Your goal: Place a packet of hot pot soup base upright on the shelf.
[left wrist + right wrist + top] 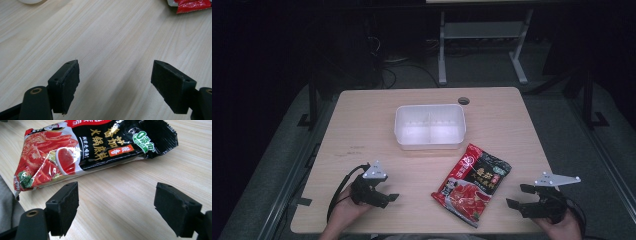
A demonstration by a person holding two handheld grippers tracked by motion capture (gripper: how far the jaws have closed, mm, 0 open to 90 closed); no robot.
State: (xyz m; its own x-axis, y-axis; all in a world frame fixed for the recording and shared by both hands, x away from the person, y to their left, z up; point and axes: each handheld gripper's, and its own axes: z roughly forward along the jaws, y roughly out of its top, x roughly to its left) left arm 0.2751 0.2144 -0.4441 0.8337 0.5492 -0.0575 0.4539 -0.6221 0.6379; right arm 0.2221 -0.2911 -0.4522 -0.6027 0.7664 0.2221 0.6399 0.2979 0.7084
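so nothing is being held yet: both the left gripper [384, 198] and right gripper [518, 195] are waiting wide apart; next, probably grabbing the sauce packet [472, 182] for the white tub [430, 127].

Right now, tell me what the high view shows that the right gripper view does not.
High view alone: the white plastic container behind the packet, the left claw open above bare wood, and the whole table. Right gripper view alone: the packet's printing close up, with its picture of red soup and a green round label. Both: the red and black sauce packet lying flat on the wood, and the right claw open and apart from it.
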